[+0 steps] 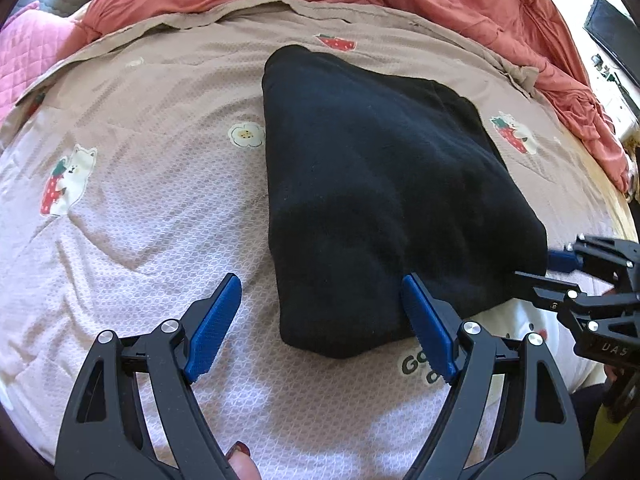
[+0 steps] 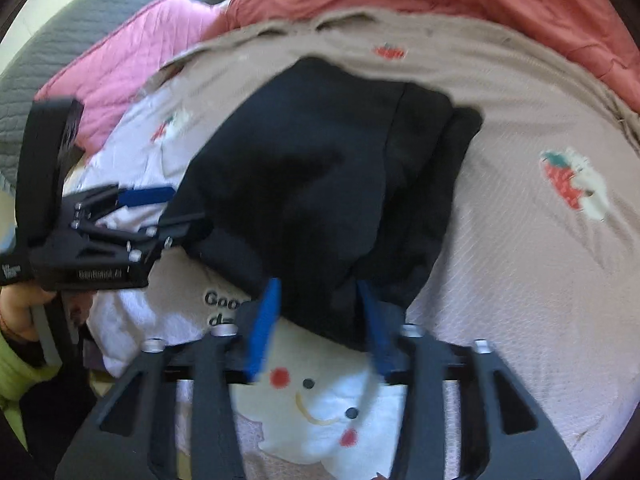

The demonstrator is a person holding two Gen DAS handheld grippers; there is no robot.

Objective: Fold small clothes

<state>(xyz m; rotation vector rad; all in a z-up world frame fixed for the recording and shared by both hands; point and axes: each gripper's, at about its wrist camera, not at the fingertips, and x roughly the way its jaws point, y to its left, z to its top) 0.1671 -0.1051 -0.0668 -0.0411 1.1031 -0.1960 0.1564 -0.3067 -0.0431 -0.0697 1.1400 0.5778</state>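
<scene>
Left tongs [image 1: 320,320] lower frame, apart – nothing btwn, by near corner of black garment [image 1: 380,184]. Right tongs [image 2: 316,320] blurry – pads straddle garment hem, clamp unclear. Bed [image 1: 140,220] underneath.

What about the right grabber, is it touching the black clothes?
Touching. The right wrist view shows the black clothes wedged in the right gripper, against both blue fingers.
</scene>
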